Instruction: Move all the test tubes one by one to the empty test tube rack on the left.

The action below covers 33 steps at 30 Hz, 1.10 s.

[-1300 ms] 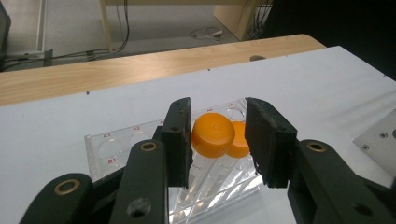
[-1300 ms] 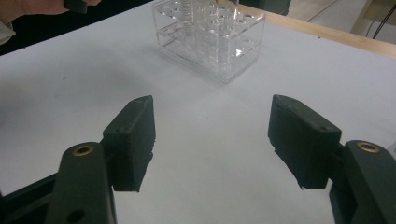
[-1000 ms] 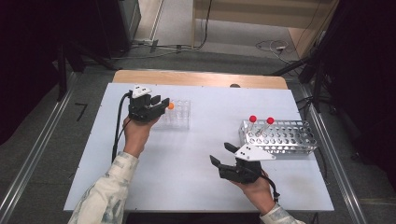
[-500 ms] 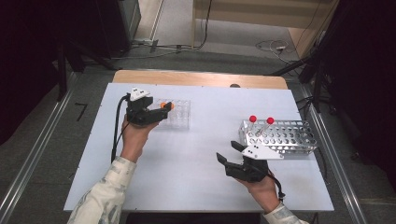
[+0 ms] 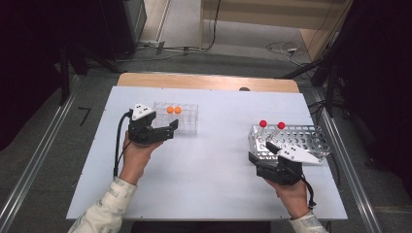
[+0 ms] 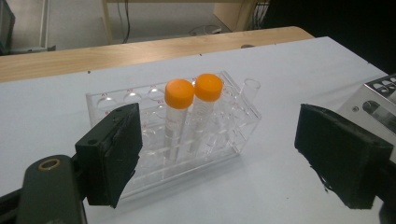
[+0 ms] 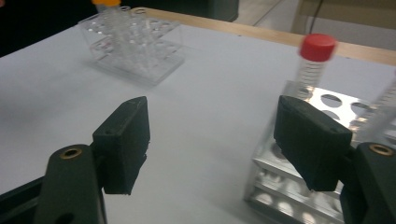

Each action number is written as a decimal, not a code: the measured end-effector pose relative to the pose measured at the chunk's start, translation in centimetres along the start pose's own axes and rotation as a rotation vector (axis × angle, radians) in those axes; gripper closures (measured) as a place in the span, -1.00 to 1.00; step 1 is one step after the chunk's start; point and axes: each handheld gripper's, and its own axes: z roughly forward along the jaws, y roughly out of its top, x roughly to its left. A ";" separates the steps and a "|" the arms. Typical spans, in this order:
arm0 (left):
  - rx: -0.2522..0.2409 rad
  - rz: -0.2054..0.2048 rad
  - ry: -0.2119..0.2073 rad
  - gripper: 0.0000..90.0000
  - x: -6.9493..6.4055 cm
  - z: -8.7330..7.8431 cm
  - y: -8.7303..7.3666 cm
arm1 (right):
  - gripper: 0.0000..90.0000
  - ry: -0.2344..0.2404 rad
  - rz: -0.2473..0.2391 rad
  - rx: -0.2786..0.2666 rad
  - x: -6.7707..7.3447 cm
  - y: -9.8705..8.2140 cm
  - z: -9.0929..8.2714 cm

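Note:
A clear plastic rack [image 5: 188, 122] [image 6: 233, 126] holds two orange-capped tubes [image 5: 174, 110] [image 6: 179, 93] upright, side by side. My left gripper [image 5: 169, 130] [image 6: 219, 154] is just in front of it; its jaws have just been opening and stand open with nothing between them. At the right, a perforated metal rack [image 5: 303, 138] [image 7: 336, 100] holds two red-capped tubes [image 5: 263, 124] [image 7: 316, 49]. My right gripper [image 5: 261, 151] [image 7: 212, 140] is at that rack's near left corner. Its jaws have also been opening and are wide apart and empty.
The white table [image 5: 218, 160] lies bare between the two racks. A wooden strip [image 5: 209, 81] runs along its far edge. The clear rack [image 7: 140, 51] shows far off in the right gripper view. A corner of the metal rack [image 6: 378, 93] shows in the left gripper view.
My left gripper has let go of an orange-capped tube in the clear rack and drawn back a little. The right gripper has moved right, up against the metal rack's corner.

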 end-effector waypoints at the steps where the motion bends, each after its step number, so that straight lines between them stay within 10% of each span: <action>1: 0.001 0.004 -0.001 -0.66 -0.1 0.0 -0.1 | -0.43 -0.022 0.000 0.000 -0.4 -0.1 -0.1; 17: 0.010 0.021 -0.025 -0.65 -0.9 0.2 -0.3 | -0.25 -0.191 0.081 0.004 -5.2 -0.6 1.7; 33: 0.014 0.026 -0.034 -0.64 -1.2 0.3 -0.4 | 0.13 -0.268 0.136 0.034 -6.4 0.5 4.5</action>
